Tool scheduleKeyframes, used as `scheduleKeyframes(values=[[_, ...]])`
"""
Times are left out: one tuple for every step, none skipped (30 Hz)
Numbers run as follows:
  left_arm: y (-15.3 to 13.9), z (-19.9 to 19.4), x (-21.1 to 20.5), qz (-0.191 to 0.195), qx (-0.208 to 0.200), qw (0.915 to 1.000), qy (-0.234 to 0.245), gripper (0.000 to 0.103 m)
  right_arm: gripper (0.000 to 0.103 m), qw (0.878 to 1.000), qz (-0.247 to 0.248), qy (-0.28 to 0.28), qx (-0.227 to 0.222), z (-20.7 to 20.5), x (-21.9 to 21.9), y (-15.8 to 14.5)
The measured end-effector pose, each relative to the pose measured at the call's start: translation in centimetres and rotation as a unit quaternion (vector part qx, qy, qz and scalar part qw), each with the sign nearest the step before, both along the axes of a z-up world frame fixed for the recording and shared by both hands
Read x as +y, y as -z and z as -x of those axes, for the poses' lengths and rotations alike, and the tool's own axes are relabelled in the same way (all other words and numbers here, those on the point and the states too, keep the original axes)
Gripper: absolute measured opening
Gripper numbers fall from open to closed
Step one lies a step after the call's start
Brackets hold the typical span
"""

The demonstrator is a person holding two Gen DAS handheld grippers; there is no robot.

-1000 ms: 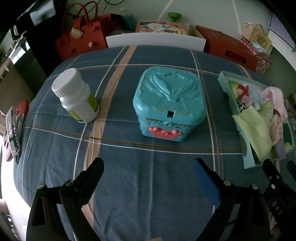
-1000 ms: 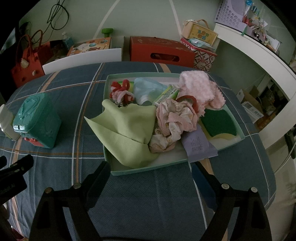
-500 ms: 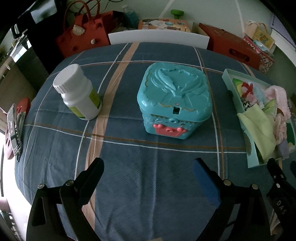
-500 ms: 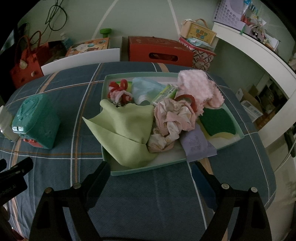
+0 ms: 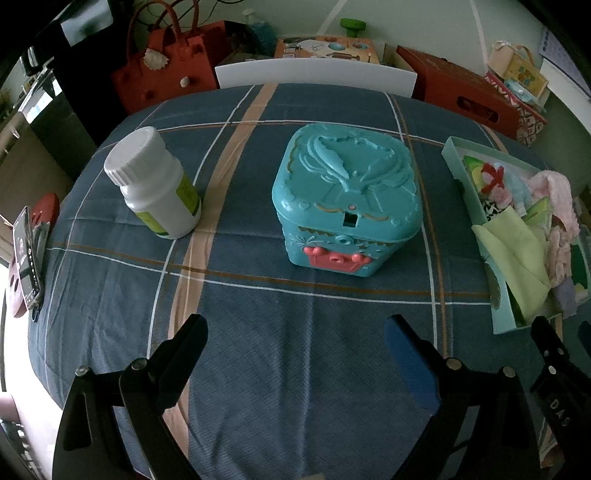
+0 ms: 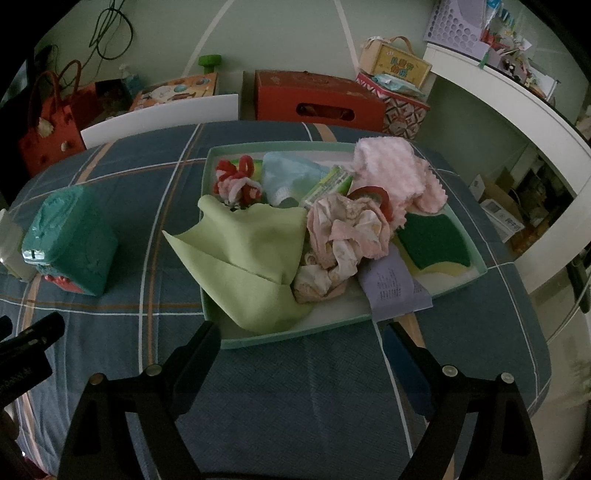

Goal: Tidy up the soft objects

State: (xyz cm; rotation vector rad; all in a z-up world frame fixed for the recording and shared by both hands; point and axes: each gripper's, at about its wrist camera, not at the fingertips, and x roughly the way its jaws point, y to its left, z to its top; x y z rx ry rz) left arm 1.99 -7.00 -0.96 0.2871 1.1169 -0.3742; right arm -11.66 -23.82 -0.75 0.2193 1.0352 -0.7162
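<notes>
Cloths heaped in tray could be dragged out together; both grippers are held wide, empty.

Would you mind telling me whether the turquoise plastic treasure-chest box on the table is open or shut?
Shut. The turquoise plastic treasure-chest box has its embossed lid seated flush on the base all round, with no gap showing.

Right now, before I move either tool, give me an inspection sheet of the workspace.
Surface: plaid blue tablecloth, flat.
Job's things: tray piled with green cloth, pink towel, crumpled pink fabric, green sponge, paper slip.
Clutter: closed teal box, white bottle.
Grippers: left tool and right tool open, empty.
Cables: dark cord on wall.
Surroundings: red handbag, red crate, white shelf.
</notes>
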Motion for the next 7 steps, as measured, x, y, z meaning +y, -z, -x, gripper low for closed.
scheduleKeyframes(values=[[0.01,0.0,0.01,0.0,0.0,1.0,0.0,0.096,0.091,1.0,0.0,0.0,0.0,0.01,0.0,0.03],[-0.03,0.02,0.02,0.0,-0.001,1.0,0.0,0.096,0.091,1.0,0.0,0.0,0.001,-0.03,0.04,0.05],[-0.11,0.08,0.01,0.001,-0.004,1.0,0.0,0.096,0.091,1.0,0.0,0.0,0.001,-0.03,0.04,0.07],[-0.2,0.14,0.03,0.002,-0.007,1.0,0.0,0.096,0.091,1.0,0.0,0.0,0.001,-0.02,0.04,0.07],[-0.28,0.18,0.05,0.003,-0.009,1.0,0.0,0.096,0.091,1.0,0.0,0.0,0.001,-0.01,0.05,0.08],[-0.32,0.19,0.06,0.006,-0.008,1.0,0.0,0.096,0.091,1.0,0.0,0.0,0.001,-0.04,0.05,0.08],[-0.35,0.15,0.12,0.009,-0.006,0.9999,0.0,0.096,0.091,1.0,0.0,0.0,0.001,-0.05,0.05,0.08]])
